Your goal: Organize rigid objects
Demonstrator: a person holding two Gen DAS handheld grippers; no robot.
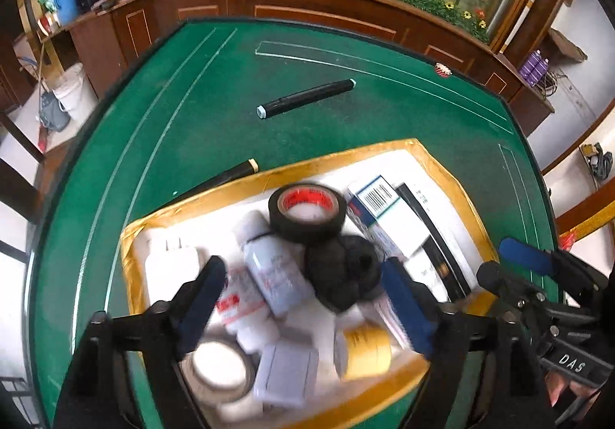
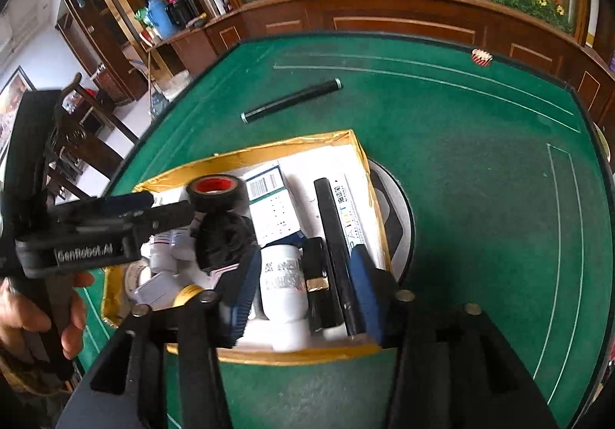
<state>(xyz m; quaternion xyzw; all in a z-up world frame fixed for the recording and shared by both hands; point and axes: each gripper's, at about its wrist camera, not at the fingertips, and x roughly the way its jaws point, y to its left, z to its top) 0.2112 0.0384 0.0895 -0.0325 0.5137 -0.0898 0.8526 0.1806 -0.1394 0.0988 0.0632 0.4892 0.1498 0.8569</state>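
With both the left gripper [image 1: 303, 310] and right gripper [image 2: 303, 290] hovering jaws spread over the crowded gold-rimmed box [image 1: 453, 191], a careless descent could topple the black tape roll [image 1: 307, 212], while the black pen [image 1: 305, 98] waits upper-centre on the counter [image 1: 423, 114].

We see the gold-rimmed white cardboard box [image 1: 442, 175] on the green felt tabletop [image 1: 423, 114]; in it, the black tape roll [image 1: 307, 212] lies left of the barcoded carton [image 1: 378, 198]. Behind the box lies the black cylindrical pen [image 1: 305, 98].
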